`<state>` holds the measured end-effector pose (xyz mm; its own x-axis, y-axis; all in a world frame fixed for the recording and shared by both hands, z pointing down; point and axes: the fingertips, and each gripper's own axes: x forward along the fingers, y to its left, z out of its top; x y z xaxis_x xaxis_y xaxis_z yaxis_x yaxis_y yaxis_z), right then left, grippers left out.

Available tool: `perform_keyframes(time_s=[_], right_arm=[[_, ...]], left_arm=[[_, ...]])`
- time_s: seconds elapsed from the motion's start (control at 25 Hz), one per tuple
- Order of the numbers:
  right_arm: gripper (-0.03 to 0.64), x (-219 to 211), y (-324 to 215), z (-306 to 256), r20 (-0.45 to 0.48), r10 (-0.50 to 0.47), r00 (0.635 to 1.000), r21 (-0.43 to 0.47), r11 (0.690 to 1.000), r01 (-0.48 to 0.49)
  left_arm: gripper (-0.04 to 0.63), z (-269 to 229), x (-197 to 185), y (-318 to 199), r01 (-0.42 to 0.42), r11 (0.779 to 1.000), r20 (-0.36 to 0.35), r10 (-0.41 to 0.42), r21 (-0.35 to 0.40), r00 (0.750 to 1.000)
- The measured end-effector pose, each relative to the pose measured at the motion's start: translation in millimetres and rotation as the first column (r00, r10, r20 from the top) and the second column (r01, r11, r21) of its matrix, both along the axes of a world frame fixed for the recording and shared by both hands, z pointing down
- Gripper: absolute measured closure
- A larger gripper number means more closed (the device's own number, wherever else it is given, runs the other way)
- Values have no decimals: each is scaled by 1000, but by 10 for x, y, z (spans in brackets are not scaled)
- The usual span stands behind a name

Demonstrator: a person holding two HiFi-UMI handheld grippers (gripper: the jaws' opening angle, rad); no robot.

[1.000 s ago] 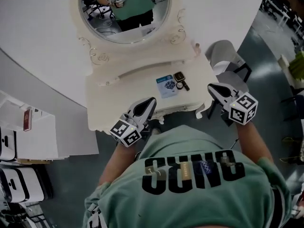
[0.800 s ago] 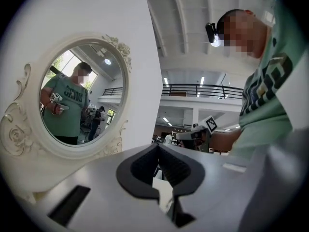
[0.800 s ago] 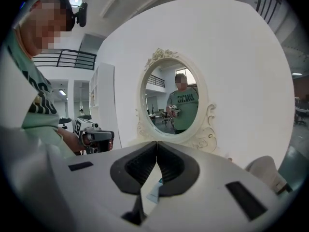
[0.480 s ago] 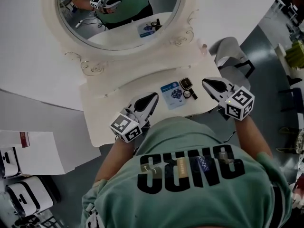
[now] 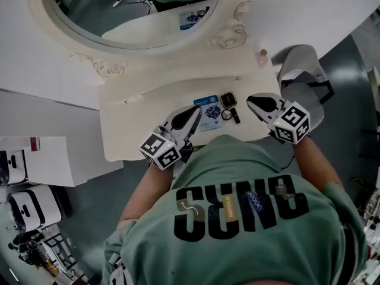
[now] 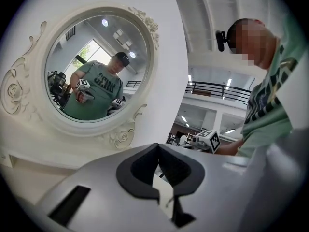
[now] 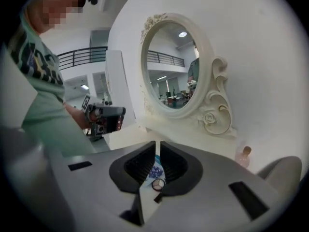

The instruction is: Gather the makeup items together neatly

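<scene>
I see the makeup items grouped near the front edge of the counter [image 5: 133, 126]: a blue packet [image 5: 209, 111], a square compact [image 5: 228, 99] just right of it, a round compact [image 5: 225, 114] and a dark stick [image 5: 234, 116], possibly a lipstick, too small to confirm. The left tongs [image 5: 195, 113] are closed and empty, with the tip just left of the packet. The right tongs [image 5: 250, 100] are likewise closed and empty, just right of the compacts. A pink bottle [image 5: 262, 56] stands at the counter's rear right corner, near the oval mirror [image 5: 119, 10]. A grey chair [image 5: 300, 61] stands at the right.
</scene>
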<state>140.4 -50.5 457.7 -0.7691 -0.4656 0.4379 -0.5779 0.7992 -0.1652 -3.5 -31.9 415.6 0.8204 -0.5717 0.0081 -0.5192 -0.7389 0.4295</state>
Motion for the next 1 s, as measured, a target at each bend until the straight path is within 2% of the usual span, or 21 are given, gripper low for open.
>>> perform_keyframes(time_s=[0.08, 0.16, 0.24, 0.36, 0.44, 0.48, 0.56, 0.64, 0.8, 1.0], right_arm=[[551, -42, 113, 270, -110, -123, 986, -3, 992, 123], [505, -104, 242, 564, -244, -267, 932, 7, 961, 277], [460, -153, 333, 859, -390, -401, 829, 7, 899, 439], [404, -186, 399, 1298, -556, -544, 628, -76, 786, 613], [366, -185, 437, 1595, -603, -612, 512, -163, 723, 671], [351, -182, 437, 1729, -619, -633, 466, -197, 699, 687], [331, -179, 395, 1944, -646, -652, 397, -239, 666, 706], [315, -181, 349, 2090, -658, -662, 359, -266, 651, 711], [304, -155, 342, 2292, -665, -678, 313, -311, 633, 709], [296, -137, 329, 2417, -681, -673, 288, -328, 632, 702]], left_arm=[[586, 33, 98, 19, 6, 1000, 10, -6, -6, 1000], [586, 75, 130, 18, 13, 1000, 23, -13, -12, 1000], [586, 136, 121, 0, 17, 1000, 32, -16, -22, 999], [586, 266, 56, -15, 25, 998, 36, -23, -54, 999], [586, 384, 3, 17, 35, 995, 34, -32, -89, 999], [586, 447, -21, 34, 38, 993, 35, -35, -108, 999], [586, 568, -52, 53, 36, 990, 38, -31, -134, 999], [586, 676, -69, 64, 28, 988, 38, -23, -149, 999], [586, 815, -113, 93, 24, 985, 29, -19, -170, 999], [586, 862, -175, 114, 25, 983, 19, -22, -180, 1000]])
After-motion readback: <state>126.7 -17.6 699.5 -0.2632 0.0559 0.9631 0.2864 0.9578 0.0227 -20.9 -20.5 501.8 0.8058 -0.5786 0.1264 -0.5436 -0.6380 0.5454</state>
